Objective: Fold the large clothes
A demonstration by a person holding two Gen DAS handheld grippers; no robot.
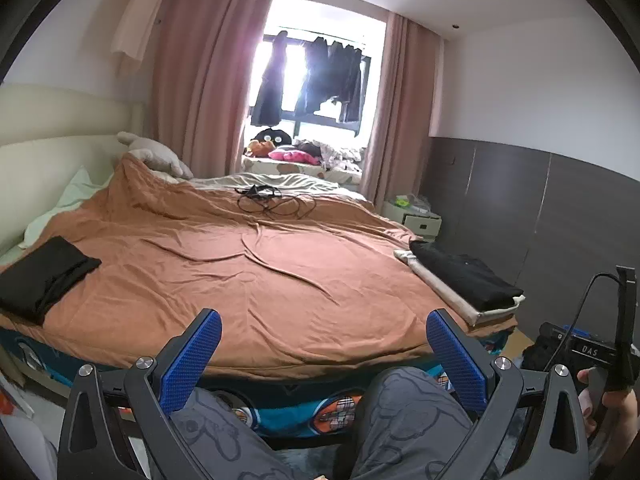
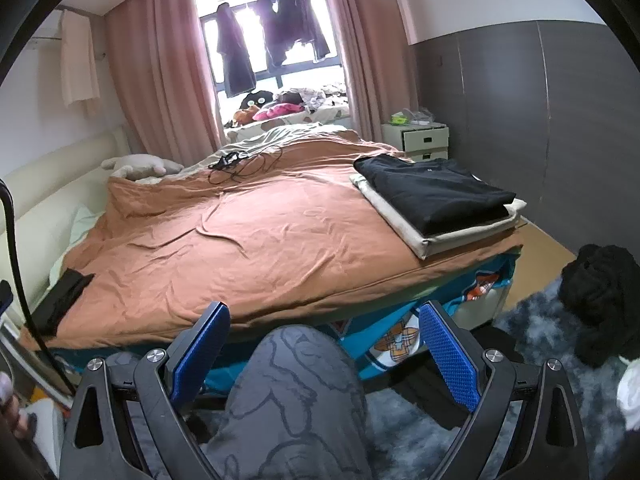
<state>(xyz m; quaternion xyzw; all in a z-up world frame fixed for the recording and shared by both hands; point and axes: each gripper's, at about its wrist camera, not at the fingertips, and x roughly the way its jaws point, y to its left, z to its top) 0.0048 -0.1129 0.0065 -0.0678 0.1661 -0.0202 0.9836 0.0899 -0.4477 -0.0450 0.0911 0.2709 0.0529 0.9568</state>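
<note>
Knees [image 1: 404, 412] nearest | left gripper [image 1: 320, 356] and right gripper [image 2: 324, 344]: jaws apart, holding nothing | black clothes pile [image 2: 600, 300] on the rug | risk: grabbing bed's brown blanket [image 1: 260, 276] or cables [image 1: 272, 200] instead.

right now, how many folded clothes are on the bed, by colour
black: 2, one folded black garment at the left edge and one folded black garment on top of the stack at the right edge
beige: 1, the folded beige piece under that stack
total: 3
</note>
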